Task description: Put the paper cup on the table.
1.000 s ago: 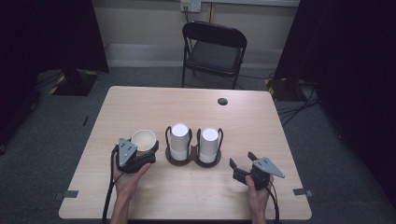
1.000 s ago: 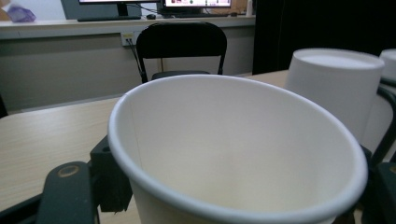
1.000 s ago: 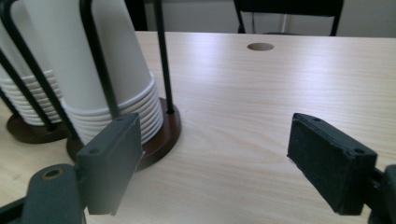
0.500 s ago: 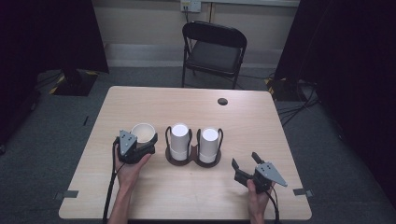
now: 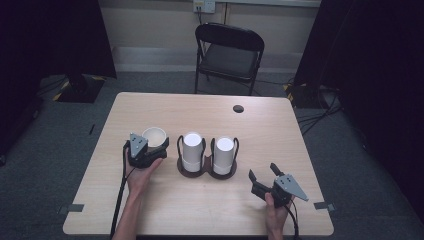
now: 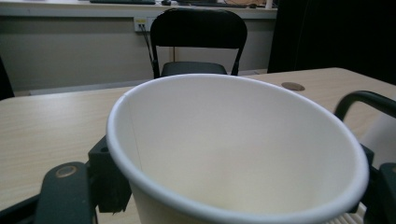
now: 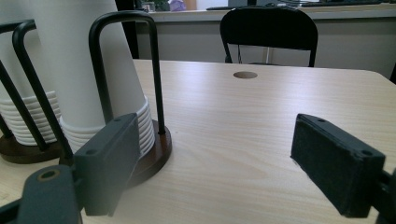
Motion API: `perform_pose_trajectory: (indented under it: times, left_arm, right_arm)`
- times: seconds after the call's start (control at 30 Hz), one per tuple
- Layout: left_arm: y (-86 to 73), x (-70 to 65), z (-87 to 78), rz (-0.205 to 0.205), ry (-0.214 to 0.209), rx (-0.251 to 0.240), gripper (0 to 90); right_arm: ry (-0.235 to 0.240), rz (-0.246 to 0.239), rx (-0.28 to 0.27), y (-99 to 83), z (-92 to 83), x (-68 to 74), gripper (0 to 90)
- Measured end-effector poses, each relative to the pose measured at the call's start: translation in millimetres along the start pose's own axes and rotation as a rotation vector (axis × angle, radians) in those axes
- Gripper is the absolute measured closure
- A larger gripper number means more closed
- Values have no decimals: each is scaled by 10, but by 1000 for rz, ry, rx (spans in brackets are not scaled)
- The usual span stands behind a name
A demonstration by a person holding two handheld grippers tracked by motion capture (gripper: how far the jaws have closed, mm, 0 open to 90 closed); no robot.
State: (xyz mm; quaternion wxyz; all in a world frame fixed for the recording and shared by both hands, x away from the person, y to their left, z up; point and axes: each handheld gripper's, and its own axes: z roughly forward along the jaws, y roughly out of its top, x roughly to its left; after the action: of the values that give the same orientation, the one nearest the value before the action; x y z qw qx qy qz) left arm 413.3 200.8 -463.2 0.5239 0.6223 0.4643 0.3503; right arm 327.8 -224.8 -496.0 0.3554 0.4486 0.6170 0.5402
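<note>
At the left of the high view, the left gripper (image 5: 156, 148) held an upright paper cup (image 5: 153, 135) between its jaws, which had just been opening slightly, beside the cup rack (image 5: 207, 171). At lower right, the right gripper (image 5: 262, 178) hung wide open and empty over the table (image 5: 280, 130).

Black folding chair (image 5: 228, 55) is standing beyond the table's (image 5: 280, 135) far edge, seat facing it. Round dark hole (image 5: 238, 108) is sitting in the tabletop near that edge. Wall outlet (image 5: 204, 6) is showing above the chair. Cables (image 5: 320, 112) are lying on the grey floor at right.
</note>
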Motion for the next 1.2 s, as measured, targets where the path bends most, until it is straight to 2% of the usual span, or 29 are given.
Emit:
perform_pose_trajectory:
  times: [0.03,0.13,0.23,0.37,0.53,0.63,0.83,1.03,1.1,1.2]
  left_arm:
    - [-8,13,15,-5,11,3,213]
    - [-46,52,69,1,7,22,213]
    - [-98,90,116,-11,6,50,211]
    - [-146,86,160,-2,-1,84,211]
    - [-213,118,215,-22,-5,129,208]
    - [-228,103,222,-11,-15,138,206]
    - [-235,112,219,-27,-29,147,199]
    - [-259,102,222,-1,-25,179,167]
    - [-263,85,221,-5,-24,179,166]
    - [-251,79,204,19,-16,194,158]
  right_arm:
    - [-1,3,-1,-1,-1,0,154]
    - [2,1,8,2,4,2,155]
    - [1,-4,11,4,9,4,156]
    - [-1,1,8,2,6,3,157]
    - [-3,-4,7,2,5,8,165]
    - [-4,-5,6,2,5,7,166]
    - [-6,-4,2,0,3,7,166]
    - [-1,-4,6,2,4,7,176]
    - [-1,-2,8,2,6,7,176]
    - [-1,-1,9,3,7,7,176]
